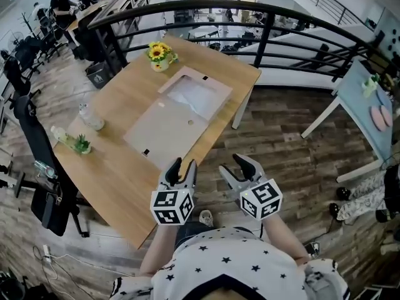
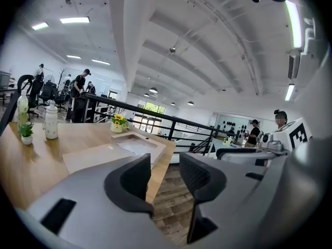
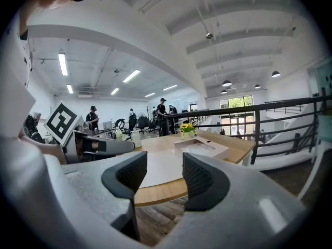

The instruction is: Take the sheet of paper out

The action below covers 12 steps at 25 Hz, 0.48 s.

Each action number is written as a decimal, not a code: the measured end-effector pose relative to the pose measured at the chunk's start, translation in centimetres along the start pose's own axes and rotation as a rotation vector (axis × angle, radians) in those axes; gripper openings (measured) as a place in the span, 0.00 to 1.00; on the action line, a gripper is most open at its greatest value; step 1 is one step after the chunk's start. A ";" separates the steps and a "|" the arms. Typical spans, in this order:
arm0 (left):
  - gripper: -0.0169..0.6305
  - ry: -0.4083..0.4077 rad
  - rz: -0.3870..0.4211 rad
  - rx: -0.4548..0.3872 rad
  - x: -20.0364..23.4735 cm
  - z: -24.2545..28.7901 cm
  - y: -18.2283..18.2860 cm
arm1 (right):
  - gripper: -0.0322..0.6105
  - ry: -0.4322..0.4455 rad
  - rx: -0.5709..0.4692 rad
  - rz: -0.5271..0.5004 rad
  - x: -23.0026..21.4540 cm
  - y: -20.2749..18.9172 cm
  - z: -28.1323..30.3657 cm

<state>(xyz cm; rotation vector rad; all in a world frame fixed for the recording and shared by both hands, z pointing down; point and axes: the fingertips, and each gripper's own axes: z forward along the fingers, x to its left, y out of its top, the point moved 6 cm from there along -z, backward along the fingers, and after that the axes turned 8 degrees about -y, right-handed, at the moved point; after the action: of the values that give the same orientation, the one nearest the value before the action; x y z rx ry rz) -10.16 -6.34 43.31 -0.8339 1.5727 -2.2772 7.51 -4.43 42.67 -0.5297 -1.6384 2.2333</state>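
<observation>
1. Wooden table (image 1: 119, 167) carries a flat cardboard case (image 1: 156, 136).
2. Sheet of paper (image 1: 195, 95) lies in the case's recess, at 12 o'clock from both grippers.
3. Left gripper (image 1: 183, 164) and right gripper (image 1: 232, 164) hover near the table's edge, jaws apart and empty.

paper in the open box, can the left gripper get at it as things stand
Likely yes, after a reach: the left gripper hangs open and empty off the near edge of the table, short of the paper. The box lies open, with nothing between.

Tan wood table (image 1: 119, 174); yellow flowers (image 1: 159, 51); whitish sheet (image 1: 195, 96); white shirt (image 1: 237, 261), black stars.
</observation>
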 end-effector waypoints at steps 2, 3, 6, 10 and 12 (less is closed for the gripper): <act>0.26 0.000 -0.003 0.001 1.1 0.7 0.5 | 0.36 -0.008 0.000 0.001 -0.2 0.3 1.3; 0.26 0.001 -0.004 0.003 1.7 1.1 0.6 | 0.36 -0.011 0.000 0.003 -0.3 0.4 1.9; 0.26 0.002 -0.010 0.012 3.0 2.1 1.0 | 0.36 -0.017 -0.001 0.012 -0.6 0.7 3.6; 0.26 0.000 -0.011 0.025 4.4 3.4 1.1 | 0.36 -0.029 0.002 0.014 -1.0 0.8 5.1; 0.26 0.002 -0.003 0.025 4.9 4.1 1.3 | 0.36 -0.037 0.005 0.010 -1.3 0.7 5.6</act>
<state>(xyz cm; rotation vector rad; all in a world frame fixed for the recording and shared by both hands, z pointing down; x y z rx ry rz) -11.86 -12.46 44.74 -0.8287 1.5420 -2.2953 6.00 -9.90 43.67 -0.4996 -1.6506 2.2671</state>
